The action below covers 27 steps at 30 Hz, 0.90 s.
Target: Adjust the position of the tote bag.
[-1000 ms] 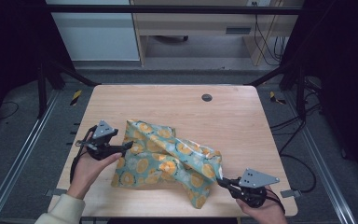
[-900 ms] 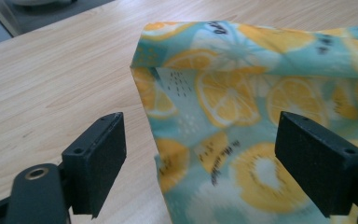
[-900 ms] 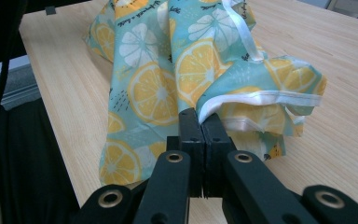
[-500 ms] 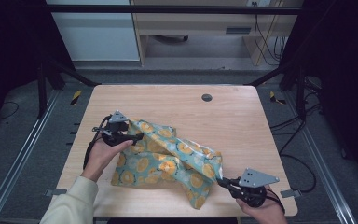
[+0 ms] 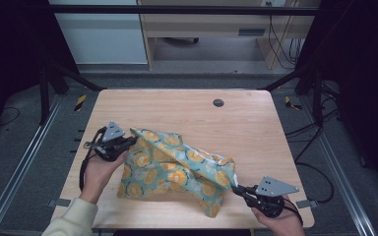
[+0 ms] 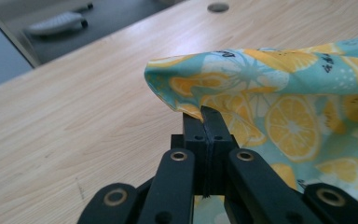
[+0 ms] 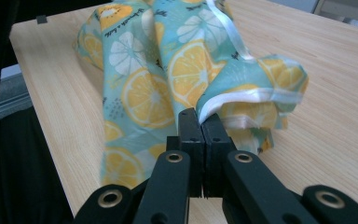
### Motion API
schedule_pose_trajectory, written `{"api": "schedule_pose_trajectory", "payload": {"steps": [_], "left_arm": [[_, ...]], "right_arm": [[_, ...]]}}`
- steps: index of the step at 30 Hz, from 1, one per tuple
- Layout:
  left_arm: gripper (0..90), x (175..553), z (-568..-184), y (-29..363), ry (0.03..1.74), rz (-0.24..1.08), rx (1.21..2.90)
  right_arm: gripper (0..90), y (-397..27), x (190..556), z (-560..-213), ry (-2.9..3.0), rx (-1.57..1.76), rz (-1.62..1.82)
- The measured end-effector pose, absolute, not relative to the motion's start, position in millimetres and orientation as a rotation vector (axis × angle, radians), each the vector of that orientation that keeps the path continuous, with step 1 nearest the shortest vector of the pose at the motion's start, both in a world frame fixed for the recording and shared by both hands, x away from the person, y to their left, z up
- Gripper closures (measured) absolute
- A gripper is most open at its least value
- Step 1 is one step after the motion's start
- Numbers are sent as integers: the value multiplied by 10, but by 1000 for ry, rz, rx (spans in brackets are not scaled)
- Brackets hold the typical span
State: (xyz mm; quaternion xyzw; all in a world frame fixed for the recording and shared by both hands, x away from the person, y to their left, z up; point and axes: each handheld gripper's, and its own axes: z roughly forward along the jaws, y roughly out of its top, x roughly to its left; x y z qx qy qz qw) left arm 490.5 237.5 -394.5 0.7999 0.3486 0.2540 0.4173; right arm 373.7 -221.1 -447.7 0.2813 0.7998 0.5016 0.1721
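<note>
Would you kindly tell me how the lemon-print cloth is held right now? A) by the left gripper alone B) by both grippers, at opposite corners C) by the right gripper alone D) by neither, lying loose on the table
B: the left gripper pinches one corner of the lemon-print cloth and the right gripper pinches the opposite one, jaws shut in both gripper views.

Cloth (image 5: pixel 177 172): teal fabric printed with yellow and white lemon slices, white-trimmed hem. Crumpled and partly folded, two corners raised, middle resting on the worktop (image 5: pixel 187 108). Lies lower centre of the high view's frame.
</note>
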Motion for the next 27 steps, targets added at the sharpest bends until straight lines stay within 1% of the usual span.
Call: {"api": "schedule_pose_trajectory", "payload": {"steps": [2,4,8,12,18,22,27], "left_arm": [[900,4719,-3904,2440,827,681,1977],[900,4522,-3876,2504,807,694,1950],[900,4269,-3878,2582,785,661,1926],[900,4044,-3973,2623,746,620,1936],[900,3871,-4229,2641,687,568,2065],[900,3821,-4370,2559,601,534,2181],[900,3810,-4521,2428,486,560,2343]], "right_arm": [[894,-2210,3733,-4473,2266,800,1421],[894,-2204,3724,-4466,2261,797,1420],[894,-2184,3710,-4479,2277,790,1409],[894,-2177,3691,-4512,2307,794,1386],[895,-2183,3681,-4599,2388,798,1333],[895,-2200,3698,-4645,2430,810,1303],[895,-2216,3697,-4695,2477,814,1262]]}}
